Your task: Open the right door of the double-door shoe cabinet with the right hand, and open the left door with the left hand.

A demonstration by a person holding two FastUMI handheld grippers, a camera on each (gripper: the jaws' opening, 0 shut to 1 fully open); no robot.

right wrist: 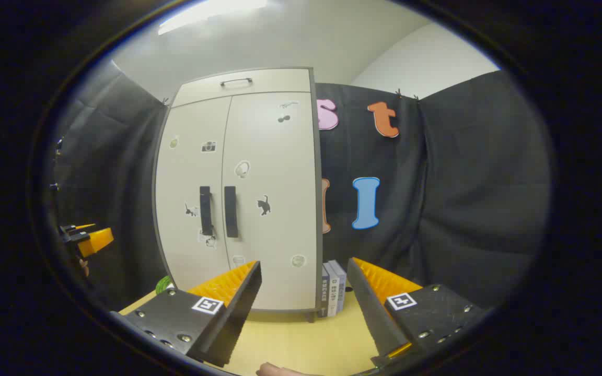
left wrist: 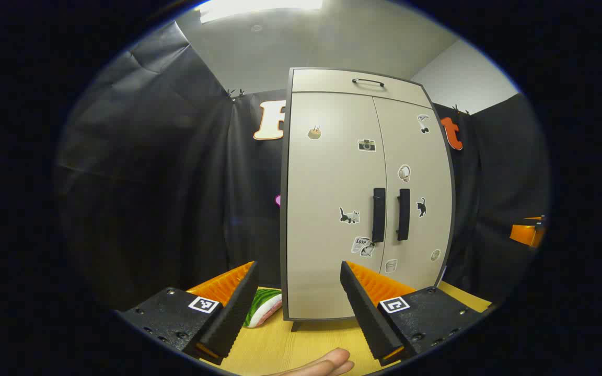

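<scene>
Shoe cabinet (left wrist: 363, 209) doors shut, sticker reads "Love"

Cabinet (right wrist: 238, 193) on table (right wrist: 301, 339); books (right wrist: 332, 295) just right of it.

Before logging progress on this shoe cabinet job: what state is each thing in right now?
Beige double-door shoe cabinet's left door: closed, black handle untouched.
Cabinet's right door: closed, black handle untouched.
Top drawer with thin black handle: shut.
Left claw: open, holding nothing, short of the cabinet.
Right claw: open, holding nothing.
Grey books beside the cabinet: upright.
</scene>
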